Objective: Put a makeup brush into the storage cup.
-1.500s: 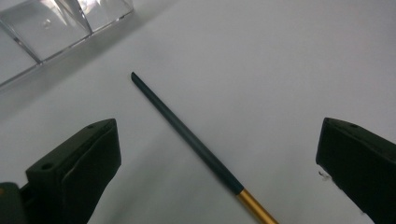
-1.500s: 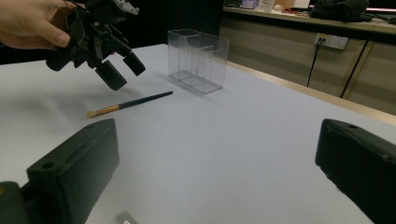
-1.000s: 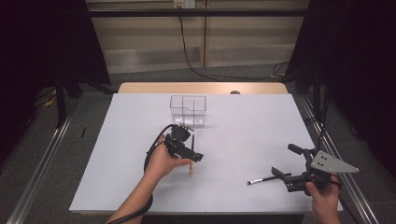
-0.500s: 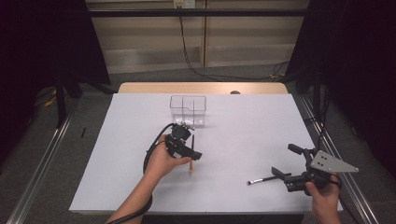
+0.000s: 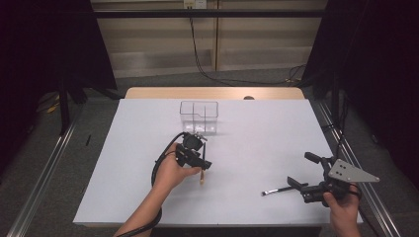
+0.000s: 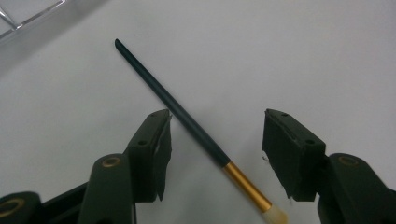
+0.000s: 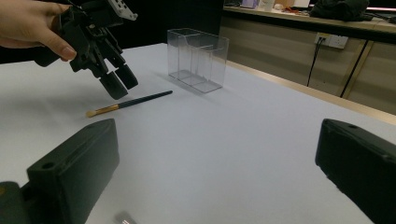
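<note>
Two jaws of the left tool point(image 6: 215, 154) are closing around the brush point(image 6: 196, 128), not yet gripping it. It is lying on the bench point(image 5: 257, 148), just before the organizer point(image 5: 199, 117). Next comes clamping and lifting. The right tool point(image 7: 210, 168) is gaping, idle.

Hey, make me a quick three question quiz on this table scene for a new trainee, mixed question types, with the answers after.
1. True or false: the left gripper has its pads pressed on the dark-handled brush.
2. Which thing stands at the far side of the white table? A) a clear divided container B) a metal bowl C) a cardboard box
3. What lies on the table just ahead of the right gripper?

Key:
1. False. The jaws have just been closing, but they straddle the brush with gaps on both sides.
2. A, the clear divided container.
3. A second thin brush, dark-handled with a light tip.
</note>
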`<state>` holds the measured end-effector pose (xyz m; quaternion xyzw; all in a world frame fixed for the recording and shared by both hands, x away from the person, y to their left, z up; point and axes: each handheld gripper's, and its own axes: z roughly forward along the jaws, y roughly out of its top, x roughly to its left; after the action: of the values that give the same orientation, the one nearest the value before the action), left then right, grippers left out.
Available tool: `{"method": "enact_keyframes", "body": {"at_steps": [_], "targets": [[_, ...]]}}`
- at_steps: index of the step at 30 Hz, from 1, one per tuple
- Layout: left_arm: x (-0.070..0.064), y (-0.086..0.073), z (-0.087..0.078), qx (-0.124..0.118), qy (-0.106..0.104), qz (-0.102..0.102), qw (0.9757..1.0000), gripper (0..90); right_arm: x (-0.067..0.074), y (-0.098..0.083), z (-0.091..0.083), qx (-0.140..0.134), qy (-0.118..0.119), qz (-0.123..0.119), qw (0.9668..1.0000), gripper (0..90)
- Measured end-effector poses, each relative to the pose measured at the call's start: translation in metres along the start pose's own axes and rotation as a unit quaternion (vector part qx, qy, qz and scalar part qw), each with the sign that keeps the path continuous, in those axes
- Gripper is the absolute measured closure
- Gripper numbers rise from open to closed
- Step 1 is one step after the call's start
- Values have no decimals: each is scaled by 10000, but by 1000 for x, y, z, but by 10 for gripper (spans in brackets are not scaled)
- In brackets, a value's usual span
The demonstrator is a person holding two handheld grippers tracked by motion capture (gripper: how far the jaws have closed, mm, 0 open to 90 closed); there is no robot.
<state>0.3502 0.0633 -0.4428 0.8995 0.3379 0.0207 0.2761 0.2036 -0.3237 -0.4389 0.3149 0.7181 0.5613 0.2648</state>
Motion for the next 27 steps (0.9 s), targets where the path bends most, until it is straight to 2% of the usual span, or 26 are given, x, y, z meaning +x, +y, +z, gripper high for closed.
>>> {"method": "enact_keyframes", "body": {"at_steps": [6, 10, 12, 15, 18, 21, 23, 25, 26, 27], "targets": [[-1, 0, 4, 107, 7, -104, 9999, 477, -1, 0, -1, -1, -22, 6, 10000, 0], [-4, -1, 7, 265, 80, -81, 9996, 543, 0, 0, 0, 9, -24, 13, 10000, 0], [-4, -1, 10, 406, 30, -235, 9989, 570, 0, 0, 0, 6, -10, 10, 10000, 0], [-5, -2, 11, 547, 82, -228, 9982, 617, 0, 0, 0, 4, -6, 14, 10000, 0], [-5, -2, 12, 559, 138, -228, 9981, 650, 0, 0, 0, 17, -7, -5, 10000, 0], [-6, -1, 12, 625, 266, -124, 9976, 704, 0, 0, 0, 27, -9, -17, 10000, 0], [-7, 0, 13, 694, 292, -149, 9971, 727, 0, 0, 0, 20, -3, -29, 10000, 0], [-7, 0, 12, 754, 251, -162, 9967, 800, 0, 0, 1, 19, 4, -34, 10000, 0], [-5, -1, 11, 787, 225, -89, 9966, 823, 0, 0, 1, 25, 4, -35, 10000, 0], [-5, -2, 11, 736, 183, -167, 9970, 830, 0, 0, 1, 31, -1, -40, 10000, 0]]}}
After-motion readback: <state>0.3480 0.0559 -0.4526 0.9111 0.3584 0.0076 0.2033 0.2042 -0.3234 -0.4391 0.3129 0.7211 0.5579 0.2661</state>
